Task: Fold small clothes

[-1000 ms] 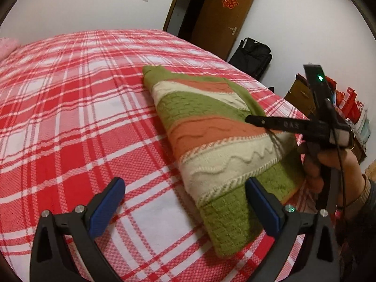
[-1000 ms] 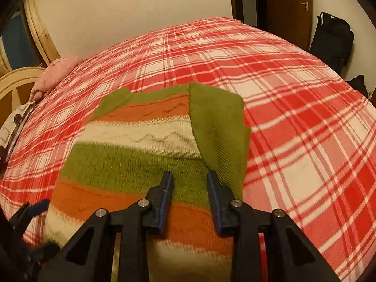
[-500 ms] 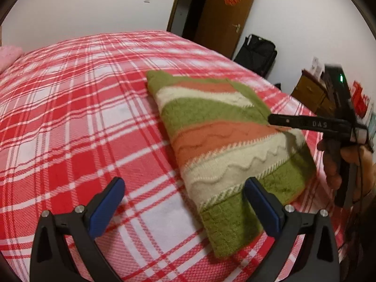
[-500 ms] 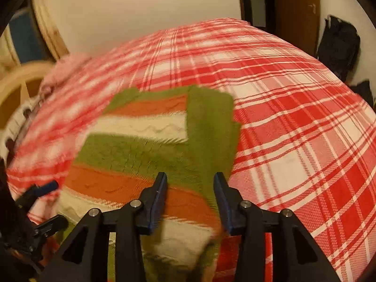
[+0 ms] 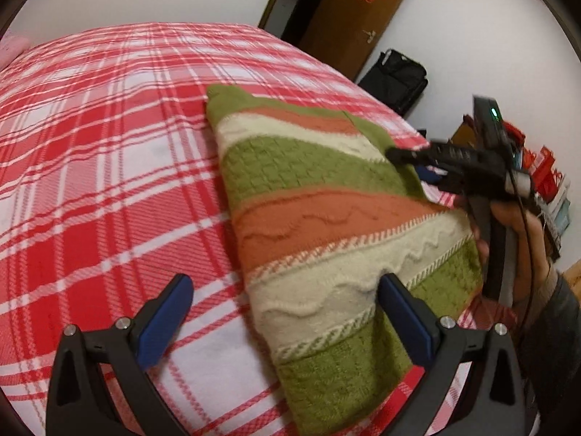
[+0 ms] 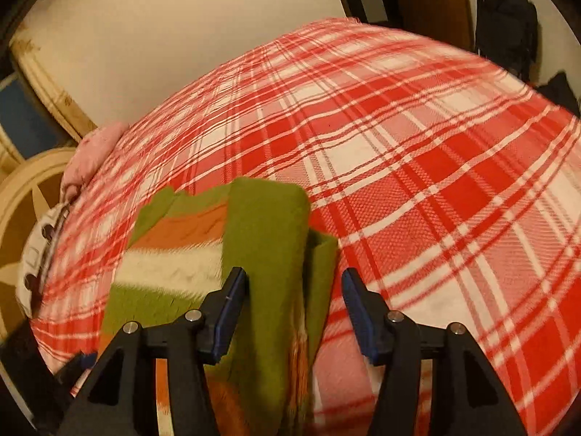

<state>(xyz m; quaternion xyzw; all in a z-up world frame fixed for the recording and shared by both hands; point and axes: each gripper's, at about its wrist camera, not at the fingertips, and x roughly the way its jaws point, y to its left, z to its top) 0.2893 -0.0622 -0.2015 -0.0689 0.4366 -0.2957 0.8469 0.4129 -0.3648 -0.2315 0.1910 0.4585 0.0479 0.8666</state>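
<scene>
A folded knit sweater (image 5: 319, 218) with green, orange and cream stripes lies on the red plaid bed (image 5: 109, 181). My left gripper (image 5: 283, 312) stands wide open just above the sweater's near edge, with nothing pinched. In the left wrist view the right gripper (image 5: 408, 163) hovers at the sweater's far right side, held by a hand (image 5: 515, 239). In the right wrist view my right gripper (image 6: 294, 301) has its jaws opening. The sweater's (image 6: 170, 265) folded green sleeve (image 6: 268, 239) lies between them, and the pads do not press it.
The plaid cover (image 6: 435, 181) stretches wide beyond the sweater. A brown door (image 5: 352, 18) and a black bag (image 5: 395, 76) stand past the bed's far side. Red bags (image 5: 541, 170) crowd the right. A pink pillow (image 6: 90, 160) lies by the wooden headboard (image 6: 29, 189).
The right gripper's jaws have spread apart and let go of the sweater. It has shifted toward the green sleeve edge. The left gripper has stayed put and open.
</scene>
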